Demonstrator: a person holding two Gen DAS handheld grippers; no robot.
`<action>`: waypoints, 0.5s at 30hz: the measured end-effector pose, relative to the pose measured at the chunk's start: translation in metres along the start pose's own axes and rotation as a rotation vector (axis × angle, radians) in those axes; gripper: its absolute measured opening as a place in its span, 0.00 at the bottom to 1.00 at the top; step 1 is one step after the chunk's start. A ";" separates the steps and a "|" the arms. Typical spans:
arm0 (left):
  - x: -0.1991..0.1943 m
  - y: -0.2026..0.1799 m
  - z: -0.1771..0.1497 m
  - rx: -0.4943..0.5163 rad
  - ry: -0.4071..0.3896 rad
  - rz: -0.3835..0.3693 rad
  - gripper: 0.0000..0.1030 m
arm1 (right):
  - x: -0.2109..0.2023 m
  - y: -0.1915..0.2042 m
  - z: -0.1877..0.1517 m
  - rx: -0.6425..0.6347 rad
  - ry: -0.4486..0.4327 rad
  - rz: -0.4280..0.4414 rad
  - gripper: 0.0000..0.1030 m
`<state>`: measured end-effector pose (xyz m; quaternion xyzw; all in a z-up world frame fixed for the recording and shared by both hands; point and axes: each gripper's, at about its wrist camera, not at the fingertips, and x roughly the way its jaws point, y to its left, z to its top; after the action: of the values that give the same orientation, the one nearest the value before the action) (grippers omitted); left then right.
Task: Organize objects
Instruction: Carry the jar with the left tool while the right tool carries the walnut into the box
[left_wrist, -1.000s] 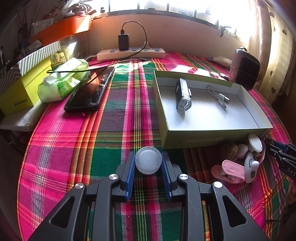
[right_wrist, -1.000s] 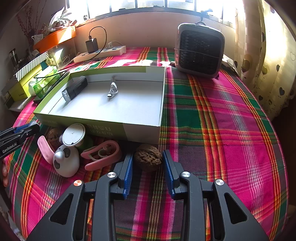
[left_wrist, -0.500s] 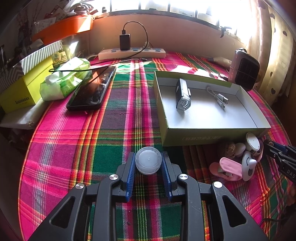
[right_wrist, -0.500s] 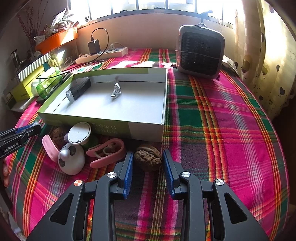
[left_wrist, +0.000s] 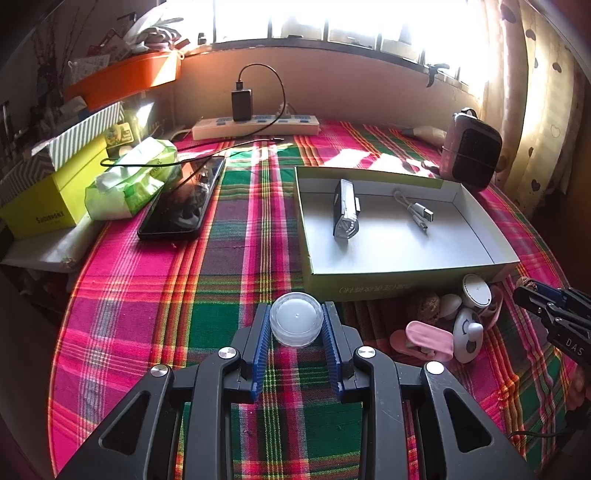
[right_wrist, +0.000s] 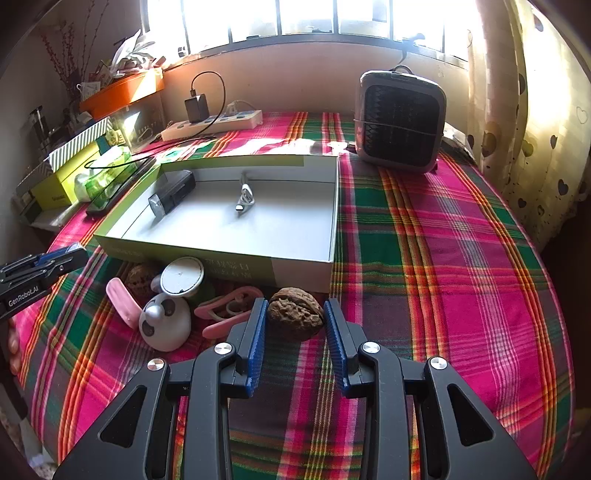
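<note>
Both grippers, left (left_wrist: 296, 345) and right (right_wrist: 296, 341), are showing black frames, silver screws and ribbed blue pads on the jaws.

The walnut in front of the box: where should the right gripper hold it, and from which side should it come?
Grip the walnut across its widest middle, coming level from the near side: the right gripper already straddles it, the box wall blocks the far side, and its rough, rounded shell likely holds there.

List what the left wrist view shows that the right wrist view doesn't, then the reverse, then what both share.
Only left wrist: the left claw shut on a clear round lidded jar.

Only right wrist: the right claw with a walnut between its fingers; whether they touch it I cannot tell.

Both: the green box holding a USB cable, and the pink heater.
</note>
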<state>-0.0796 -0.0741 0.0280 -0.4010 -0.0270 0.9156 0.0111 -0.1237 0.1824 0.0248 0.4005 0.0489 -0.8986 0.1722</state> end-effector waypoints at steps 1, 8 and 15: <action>-0.001 -0.001 0.001 0.002 -0.002 -0.004 0.24 | -0.001 0.000 0.000 -0.001 -0.003 0.002 0.31; -0.007 -0.008 0.008 0.016 -0.020 -0.024 0.24 | -0.006 0.005 0.007 -0.009 -0.020 0.018 0.31; -0.007 -0.021 0.021 0.048 -0.031 -0.051 0.24 | -0.009 0.011 0.020 -0.025 -0.039 0.031 0.31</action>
<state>-0.0909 -0.0540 0.0487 -0.3854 -0.0154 0.9216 0.0437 -0.1285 0.1700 0.0452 0.3814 0.0507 -0.9028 0.1920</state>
